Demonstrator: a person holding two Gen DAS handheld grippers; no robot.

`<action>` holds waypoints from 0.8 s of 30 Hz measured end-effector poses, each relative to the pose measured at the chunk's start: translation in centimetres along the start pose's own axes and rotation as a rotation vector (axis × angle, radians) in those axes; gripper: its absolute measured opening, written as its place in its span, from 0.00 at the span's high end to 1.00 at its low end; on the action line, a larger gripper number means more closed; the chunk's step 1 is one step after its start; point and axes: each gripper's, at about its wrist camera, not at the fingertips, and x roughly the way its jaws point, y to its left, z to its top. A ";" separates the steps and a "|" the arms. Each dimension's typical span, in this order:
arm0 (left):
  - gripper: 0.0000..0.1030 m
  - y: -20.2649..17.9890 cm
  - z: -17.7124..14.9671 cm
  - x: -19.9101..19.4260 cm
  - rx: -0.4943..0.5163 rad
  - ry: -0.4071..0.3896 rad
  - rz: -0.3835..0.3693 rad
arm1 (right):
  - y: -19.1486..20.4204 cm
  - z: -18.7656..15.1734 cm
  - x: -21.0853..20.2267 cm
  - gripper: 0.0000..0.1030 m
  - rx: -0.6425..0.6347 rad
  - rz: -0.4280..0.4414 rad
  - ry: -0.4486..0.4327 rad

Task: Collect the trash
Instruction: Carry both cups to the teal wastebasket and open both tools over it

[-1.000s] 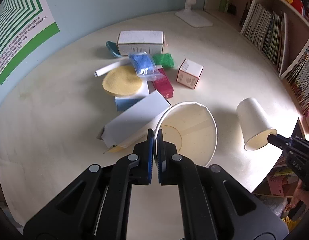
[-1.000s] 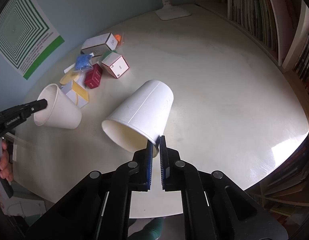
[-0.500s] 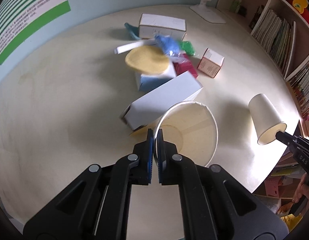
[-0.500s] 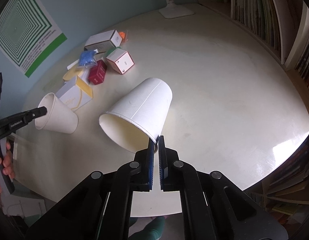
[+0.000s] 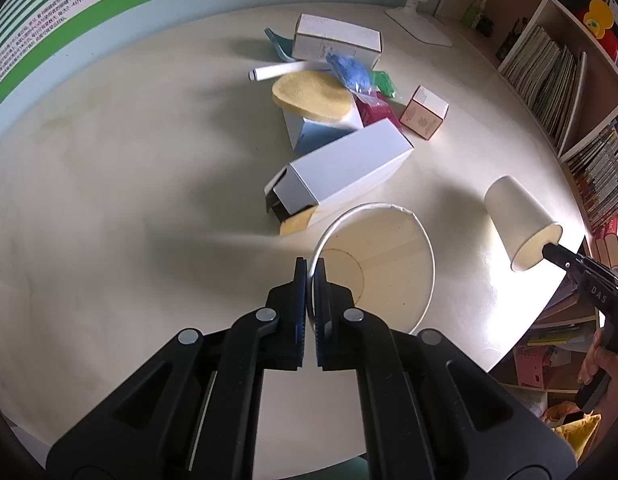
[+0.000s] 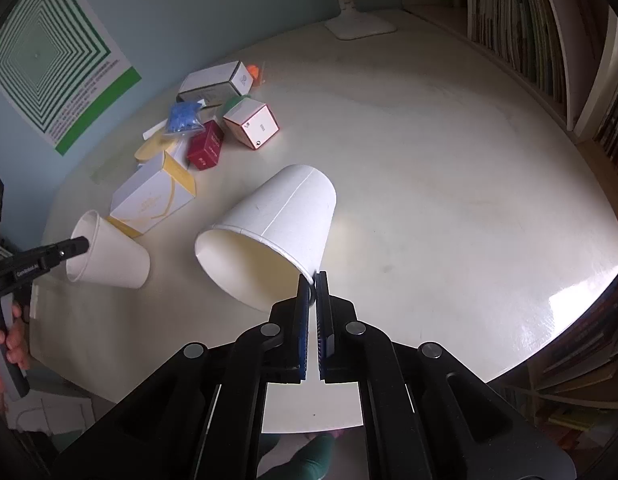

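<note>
Your round table (image 5: 109, 200) carries the trash pile ahead of both tongs. Since a second ago your left gripper (image 5: 310, 268) has slid nearer the long white box (image 5: 345, 168), which now lies just beyond its tips. It is clamped on the rim of one paper cup (image 5: 385, 264). Your right gripper (image 6: 313, 280) pinches the second cup's (image 6: 277, 228) rim. "DAS" shows on the right tool only in the left view.
</note>
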 end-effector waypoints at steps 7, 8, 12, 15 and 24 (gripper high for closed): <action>0.98 -1.3 0.1 -0.2 0.041 -0.003 -0.012 | -0.2 -0.2 -0.6 0.96 0.019 -0.002 -0.017; 0.98 -1.5 0.1 -0.3 0.047 -0.006 -0.012 | -0.3 -0.3 -0.8 0.96 0.023 -0.002 -0.019; 0.98 -2.5 0.4 -0.5 0.083 -0.015 -0.012 | -0.8 -0.5 -1.7 0.96 0.048 0.003 -0.035; 0.98 -3.5 0.5 -0.7 0.111 -0.022 -0.021 | -1.3 -0.6 -2.4 0.96 0.069 0.002 -0.051; 0.98 -7.9 0.9 -0.4 0.223 -0.024 -0.059 | -3.5 -1.7 -5.1 0.96 0.143 -0.024 -0.100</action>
